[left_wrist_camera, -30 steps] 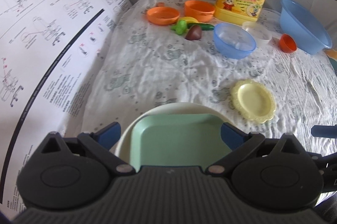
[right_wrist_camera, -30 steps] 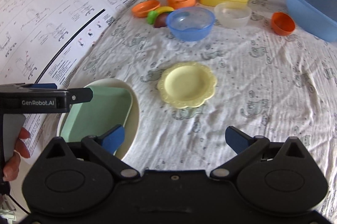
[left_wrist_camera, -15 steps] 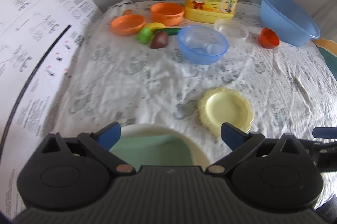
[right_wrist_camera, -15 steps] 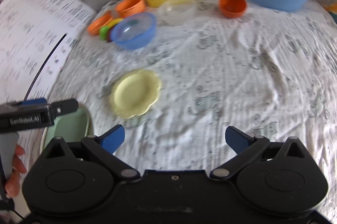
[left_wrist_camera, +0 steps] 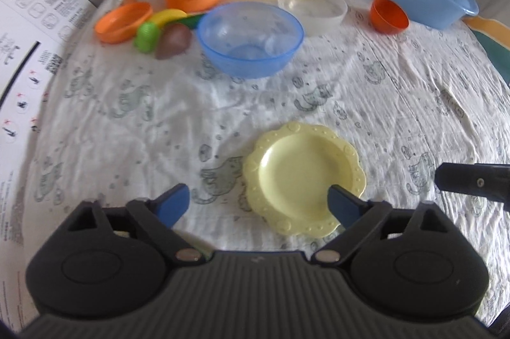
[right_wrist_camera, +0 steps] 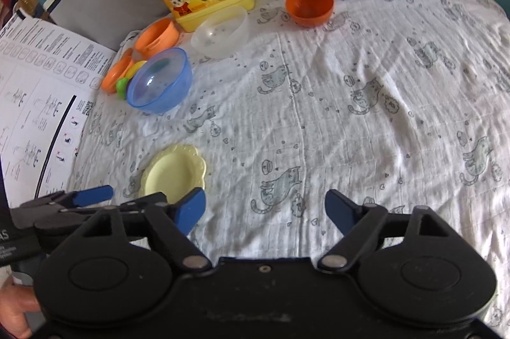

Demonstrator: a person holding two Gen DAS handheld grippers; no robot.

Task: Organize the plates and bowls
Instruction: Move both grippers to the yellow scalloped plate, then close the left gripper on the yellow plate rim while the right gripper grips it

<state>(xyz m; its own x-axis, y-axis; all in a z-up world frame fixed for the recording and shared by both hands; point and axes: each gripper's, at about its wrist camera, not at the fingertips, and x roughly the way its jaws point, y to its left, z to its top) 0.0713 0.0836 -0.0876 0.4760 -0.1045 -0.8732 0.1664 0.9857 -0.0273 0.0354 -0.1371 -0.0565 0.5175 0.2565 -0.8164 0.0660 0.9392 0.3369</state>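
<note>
The small pale-yellow plastic plate with a scalloped rim (left_wrist_camera: pixel 304 178) is seen lying flat on the cat-printed white cloth (left_wrist_camera: pixel 159 116), just ahead of the left gripper (left_wrist_camera: pixel 258 202), whose 2 fingers are spread with nothing between them. The right gripper (right_wrist_camera: pixel 264 208) is likewise held spread and empty over bare cloth. The plate is judged light, stiff and somewhat slick, so it would best be pinched at the raised near rim.

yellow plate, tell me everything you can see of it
The yellow plate is small, pale yellow and looks like glossy plastic. It has a scalloped rim with embossed dots and a smooth shallow well. It is empty and lies flat, right side up, on the cat-print cloth, apart from the other dishes. In the left wrist view the open left gripper is just in front of it; contact cannot be told.
</note>
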